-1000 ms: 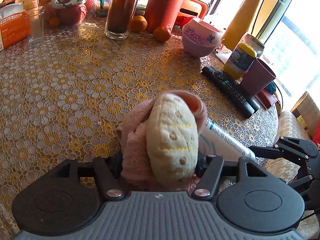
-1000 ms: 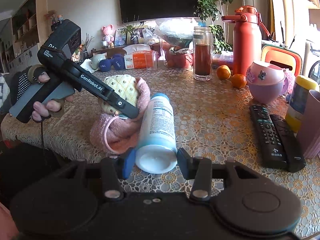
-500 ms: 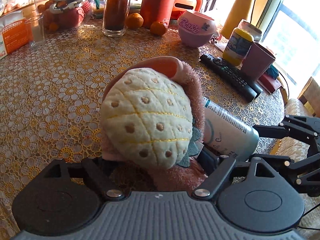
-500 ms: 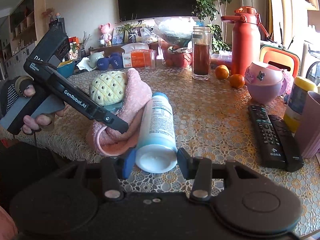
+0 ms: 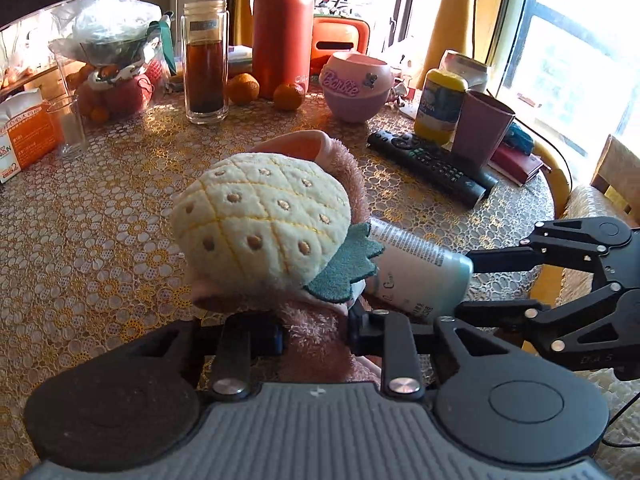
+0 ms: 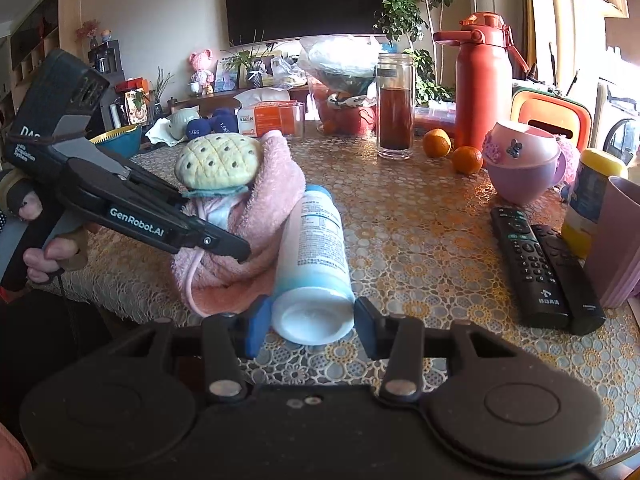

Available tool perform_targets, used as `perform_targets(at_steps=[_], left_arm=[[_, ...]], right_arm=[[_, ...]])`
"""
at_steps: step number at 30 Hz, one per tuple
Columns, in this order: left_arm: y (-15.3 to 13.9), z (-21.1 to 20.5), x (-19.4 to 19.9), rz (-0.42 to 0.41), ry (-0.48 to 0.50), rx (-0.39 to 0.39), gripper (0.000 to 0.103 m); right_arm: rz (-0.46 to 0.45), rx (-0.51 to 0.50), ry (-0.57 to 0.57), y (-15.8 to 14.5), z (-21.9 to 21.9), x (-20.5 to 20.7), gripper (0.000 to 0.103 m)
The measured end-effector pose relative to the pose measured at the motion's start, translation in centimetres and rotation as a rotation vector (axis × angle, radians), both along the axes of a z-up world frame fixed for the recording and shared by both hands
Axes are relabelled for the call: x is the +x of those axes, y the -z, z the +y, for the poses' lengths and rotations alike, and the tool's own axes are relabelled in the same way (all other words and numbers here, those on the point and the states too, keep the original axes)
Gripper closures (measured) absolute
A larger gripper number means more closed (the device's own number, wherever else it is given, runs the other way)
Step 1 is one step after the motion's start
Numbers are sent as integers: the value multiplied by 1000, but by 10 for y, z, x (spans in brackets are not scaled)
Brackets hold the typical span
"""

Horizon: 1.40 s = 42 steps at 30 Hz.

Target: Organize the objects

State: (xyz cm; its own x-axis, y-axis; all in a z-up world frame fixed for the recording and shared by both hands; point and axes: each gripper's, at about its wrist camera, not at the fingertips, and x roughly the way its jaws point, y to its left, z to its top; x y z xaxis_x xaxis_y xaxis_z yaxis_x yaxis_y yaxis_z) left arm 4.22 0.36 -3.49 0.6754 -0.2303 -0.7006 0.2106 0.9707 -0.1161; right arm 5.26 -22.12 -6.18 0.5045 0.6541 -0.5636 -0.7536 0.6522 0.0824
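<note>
A pink plush slipper (image 5: 320, 332) with a cream pineapple top (image 5: 260, 224) is held in my left gripper (image 5: 316, 334), whose fingers are shut on its pink fleece; it is tilted up off the table. In the right wrist view the slipper (image 6: 248, 216) leans against a white and blue bottle (image 6: 312, 248) lying on its side. My right gripper (image 6: 308, 322) has its fingers on either side of the bottle's base. The bottle (image 5: 416, 268) and the right gripper's fingers (image 5: 504, 260) also show in the left wrist view.
On the round lace-covered table (image 5: 100, 208) stand a pink Barbie bowl (image 5: 356, 84), two black remotes (image 6: 544, 268), a mauve cup (image 5: 482, 128), a yellow-lidded jar (image 5: 440, 106), a tea bottle (image 5: 206, 64), a red flask (image 5: 282, 24), oranges (image 5: 288, 96) and a glass (image 5: 72, 126).
My left gripper has lifted and tilted the slipper upward, so the pineapple top now faces the camera and stands higher. The right gripper and bottle have stayed put.
</note>
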Motion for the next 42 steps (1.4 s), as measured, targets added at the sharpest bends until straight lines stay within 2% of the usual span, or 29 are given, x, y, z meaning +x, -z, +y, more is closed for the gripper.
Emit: perform_targets(at_steps=[6,10,15,20,28,36,39,42], left_arm=[[-33,-12,-20,-75,65,-51,78],[-41,-36,-21,-80,150,-57,78],[-25,-67,-10,-44,218,31,78],[-18,-64,5,-39,195,40,78],[-16,-46,36,-56,124,105,78],[-12,-21,71,-51,48,178,78],[-3,-13,84,-21,19,201,78],[1,-9,88,-19,10,207,78]], right_arm=[[-5,-4,-2,0,1,0,59],[-8,-6,-4,0,1,-1,59],[-16,-14,-10,0,2,-1,59],[-21,-27,-13,1,1,-1,59],[-17,-22,-12,3,-2,2,59],[-40,-71,22,7,0,1,60],[-53,-67,45,4,0,-1,58],[-93,-85,62,4,4,-5,52]])
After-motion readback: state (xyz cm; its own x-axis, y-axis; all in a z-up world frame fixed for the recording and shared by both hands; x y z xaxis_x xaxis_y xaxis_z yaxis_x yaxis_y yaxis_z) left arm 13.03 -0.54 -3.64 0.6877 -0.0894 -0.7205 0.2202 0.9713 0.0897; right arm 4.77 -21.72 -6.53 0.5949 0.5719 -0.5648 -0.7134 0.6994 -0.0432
